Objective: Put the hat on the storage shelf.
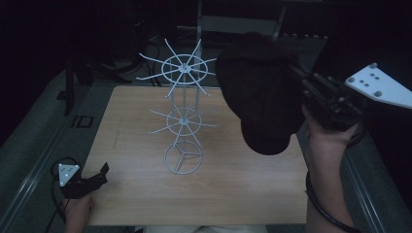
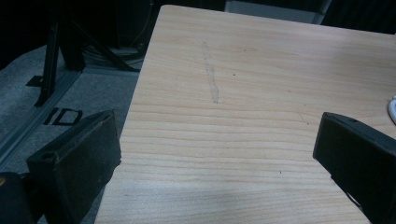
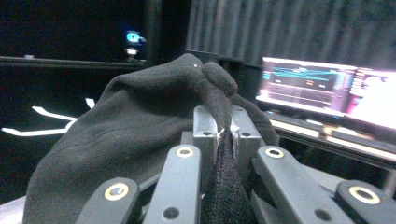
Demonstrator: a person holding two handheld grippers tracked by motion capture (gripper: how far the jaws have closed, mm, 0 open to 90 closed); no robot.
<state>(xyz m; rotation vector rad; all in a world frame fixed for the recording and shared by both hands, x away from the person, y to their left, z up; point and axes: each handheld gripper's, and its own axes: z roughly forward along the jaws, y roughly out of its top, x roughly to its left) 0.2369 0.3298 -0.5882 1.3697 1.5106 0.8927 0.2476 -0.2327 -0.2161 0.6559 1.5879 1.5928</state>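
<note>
A black fabric cap hangs in the air over the right side of the wooden table. My right gripper is shut on its edge, and a hand holds that gripper from the right. In the right gripper view, the pinched cloth bunches between the jaws of the right gripper, and the cap bulges out beyond them. A white wire stand with two spoked tiers rises from the table's middle, just left of the cap. My left gripper rests at the table's front left corner. The left gripper is open over bare wood.
A lit monitor stands behind the cap in the right gripper view. A grey floor with a metal rail runs along the table's left edge. A sliver of the stand's white base shows at the right of the left gripper view.
</note>
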